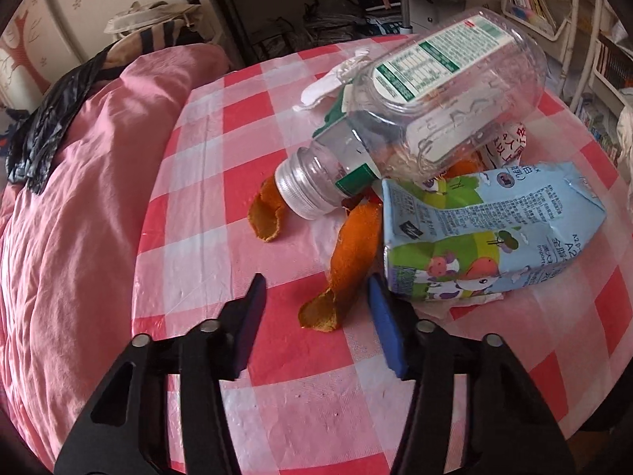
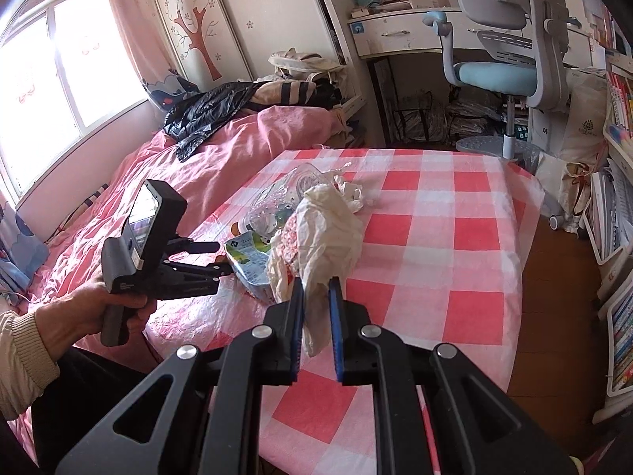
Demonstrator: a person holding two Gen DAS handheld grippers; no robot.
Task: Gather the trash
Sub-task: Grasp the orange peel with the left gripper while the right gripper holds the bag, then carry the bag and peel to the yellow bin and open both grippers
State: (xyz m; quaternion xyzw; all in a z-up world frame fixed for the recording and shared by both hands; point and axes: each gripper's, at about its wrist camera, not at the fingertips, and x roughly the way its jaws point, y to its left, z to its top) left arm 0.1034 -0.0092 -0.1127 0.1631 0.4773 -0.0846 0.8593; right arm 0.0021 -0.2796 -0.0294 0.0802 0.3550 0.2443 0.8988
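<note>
On the checked tablecloth [image 1: 245,126] lies a heap of trash — a clear plastic bottle [image 1: 415,118] tipped on its side with its silver cap [image 1: 300,192] toward the camera, a dented blue milk carton [image 1: 474,237] just beside it, and strips of orange peel [image 1: 340,277] under and in front of both. The left gripper [image 1: 316,289] hangs low over the table with its jaws apart, the nearest peel strip between them. The right gripper [image 2: 316,289] is clamped on a crumpled white plastic bag [image 2: 328,229], held up above the table near the carton.
</note>
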